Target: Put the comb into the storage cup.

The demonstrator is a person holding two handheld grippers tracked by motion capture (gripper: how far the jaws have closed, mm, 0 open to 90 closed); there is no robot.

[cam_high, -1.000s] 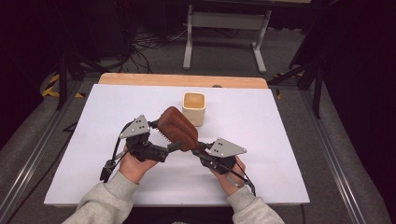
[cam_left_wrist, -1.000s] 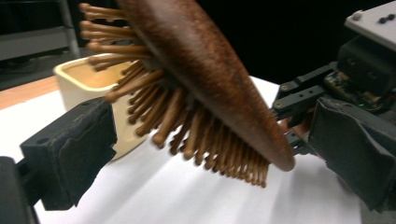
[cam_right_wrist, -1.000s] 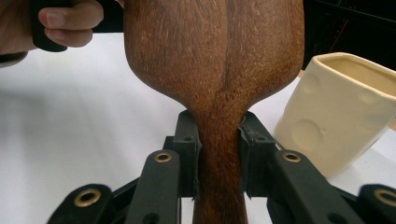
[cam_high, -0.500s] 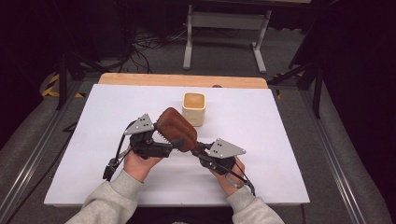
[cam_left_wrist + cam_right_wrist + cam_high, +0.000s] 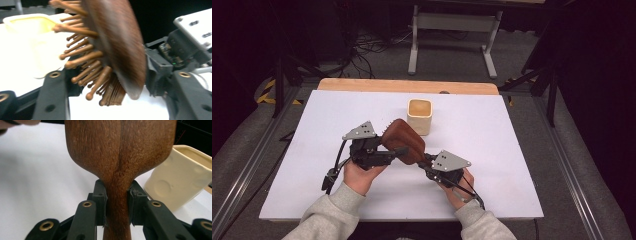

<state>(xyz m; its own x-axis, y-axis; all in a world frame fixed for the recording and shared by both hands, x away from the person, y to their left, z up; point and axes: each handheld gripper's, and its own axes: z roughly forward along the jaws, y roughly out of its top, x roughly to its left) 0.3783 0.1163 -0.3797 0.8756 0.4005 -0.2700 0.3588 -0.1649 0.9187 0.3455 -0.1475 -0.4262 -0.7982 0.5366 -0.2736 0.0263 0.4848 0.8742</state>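
No readable text or labels — seemingly anywhere.

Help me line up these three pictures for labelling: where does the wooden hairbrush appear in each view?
High view: the wooden hairbrush sits at centre, between the two grippers, just in front of the cream cup.
Left gripper view: it fills the upper middle, edge-on, pegs pointing left.
Right gripper view: its smooth back spans the top, its neck clamped by the right gripper.
Shared landmark: the cream cup, upper left in the left gripper view and at right in the right gripper view.
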